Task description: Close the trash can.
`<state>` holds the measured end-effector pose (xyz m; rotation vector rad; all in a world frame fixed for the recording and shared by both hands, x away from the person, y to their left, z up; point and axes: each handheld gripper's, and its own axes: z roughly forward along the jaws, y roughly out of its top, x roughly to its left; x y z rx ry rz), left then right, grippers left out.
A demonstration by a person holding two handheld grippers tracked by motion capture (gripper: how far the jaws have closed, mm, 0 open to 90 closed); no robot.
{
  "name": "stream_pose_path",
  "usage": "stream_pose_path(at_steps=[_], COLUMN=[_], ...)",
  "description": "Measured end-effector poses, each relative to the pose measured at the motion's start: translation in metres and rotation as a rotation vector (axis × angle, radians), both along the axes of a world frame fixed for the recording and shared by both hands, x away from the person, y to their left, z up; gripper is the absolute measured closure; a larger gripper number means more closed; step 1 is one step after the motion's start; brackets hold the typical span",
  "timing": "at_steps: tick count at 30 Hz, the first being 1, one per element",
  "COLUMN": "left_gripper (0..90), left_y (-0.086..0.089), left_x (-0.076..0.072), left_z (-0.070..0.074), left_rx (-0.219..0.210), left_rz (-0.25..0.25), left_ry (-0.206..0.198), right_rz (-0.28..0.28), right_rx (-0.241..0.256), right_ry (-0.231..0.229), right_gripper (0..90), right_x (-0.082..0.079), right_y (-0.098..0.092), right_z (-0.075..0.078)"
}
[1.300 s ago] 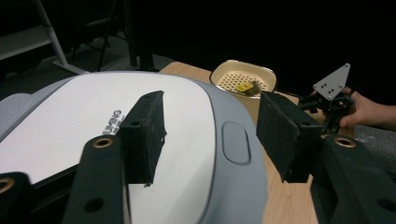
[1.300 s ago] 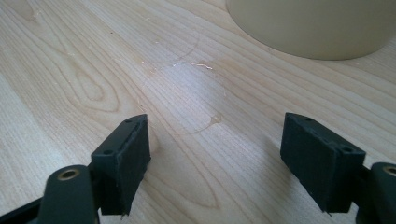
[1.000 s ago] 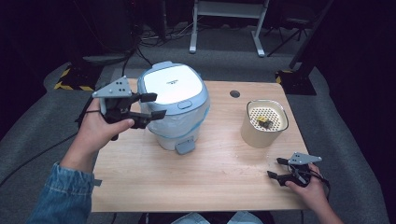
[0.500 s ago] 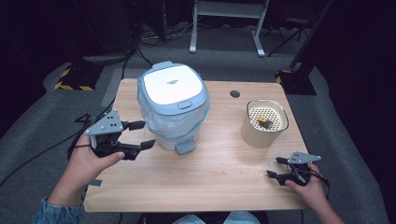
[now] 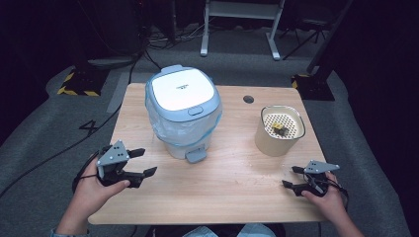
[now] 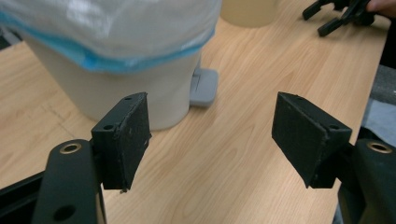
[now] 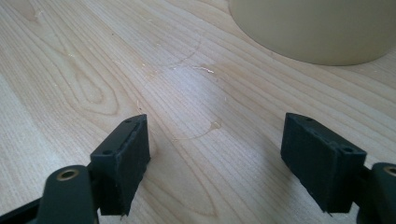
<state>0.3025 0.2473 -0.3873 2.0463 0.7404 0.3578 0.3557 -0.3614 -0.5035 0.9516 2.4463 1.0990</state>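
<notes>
A white and light-blue pedal bin (image 5: 183, 111) with a clear liner stands at the back left of the wooden table (image 5: 232, 177), lid down; its grey pedal (image 5: 196, 155) faces me. A cream round container (image 5: 279, 130) with a perforated insert holding a small dark and yellow object (image 5: 279, 129) stands at the right. My left gripper (image 5: 143, 162) rests open near the front left, short of the bin (image 6: 116, 70), its pads (image 6: 126, 140) empty. My right gripper (image 5: 291, 177) lies open at the front right, below the cream container (image 7: 317, 28), nothing between its pads (image 7: 122, 161).
A round cable hole (image 5: 248, 99) sits in the table's back edge. Beyond the table are grey carpet, cables and a white stand's legs (image 5: 239, 29). The other gripper (image 6: 343, 14) appears far off in the left gripper view.
My left gripper has come down and back from beside the bin's lid to the table's front left, still open. The right gripper has stayed in place.
</notes>
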Motion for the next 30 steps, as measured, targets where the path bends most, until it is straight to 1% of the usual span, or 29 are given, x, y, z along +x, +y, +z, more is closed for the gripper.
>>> stream_pose_path(at_steps=[1,4,7,10,11,13,14,15,16,19,22,23,24,27,28,30], left_gripper=[27.6,27.5,27.4,27.3,27.3,27.2,27.2,27.1,26.8,26.8,26.2,26.2,26.2,25.3,24.3,23.6], left_y=[0.000,0.003,0.005,0.009,0.011,0.013,0.013,0.015,0.015,0.017,0.017,0.016,0.016,0.015,0.015,0.014], left_x=[0.000,0.000,0.000,0.001,0.001,0.002,0.002,0.002,0.002,0.003,0.005,0.005,0.005,0.007,0.007,0.009], left_z=[0.000,-0.017,-0.031,-0.040,-0.048,-0.054,-0.054,-0.061,-0.061,-0.073,-0.085,-0.089,-0.089,-0.099,-0.099,-0.104], left_rx=[0.000,-0.007,-0.013,0.013,0.009,0.020,0.020,0.026,0.026,0.030,0.052,0.070,0.070,0.097,0.097,0.148], left_rz=[0.000,0.011,0.036,0.063,0.086,0.096,0.096,0.112,0.112,0.127,0.136,0.144,0.144,0.182,0.182,0.195], left_ry=[0.000,0.023,0.048,0.066,0.085,0.094,0.094,0.107,0.107,0.119,0.136,0.147,0.147,0.155,0.155,0.130], right_rz=[0.000,0.000,0.001,0.001,0.001,0.001,0.001,0.001,0.001,0.001,0.001,0.001,0.001,0.000,0.000,0.001], right_rx=[0.000,0.000,-0.001,-0.001,-0.001,-0.001,-0.001,-0.001,-0.001,-0.001,-0.001,-0.001,-0.001,0.000,0.000,-0.001], right_ry=[0.000,0.000,-0.002,-0.002,-0.002,-0.002,-0.002,-0.002,-0.002,-0.002,-0.002,-0.002,-0.002,0.000,0.000,-0.002], right_gripper=[24.0,24.0,24.0,24.0,24.0,24.0,24.0,24.0,24.0,24.0,24.0,24.0,24.0,24.0,24.0,23.8], right_x=[0.000,0.000,0.000,0.000,0.000,0.000,0.000,0.000,0.000,0.000,0.000,0.000,0.000,0.000,0.000,0.000], right_y=[0.000,0.000,0.000,0.000,0.000,0.000,0.000,0.000,0.000,0.000,0.000,0.000,0.000,0.000,0.000,0.000], right_z=[0.000,0.000,0.000,0.000,0.000,0.000,0.000,0.000,0.000,0.000,0.000,0.000,0.000,0.000,0.000,0.000])
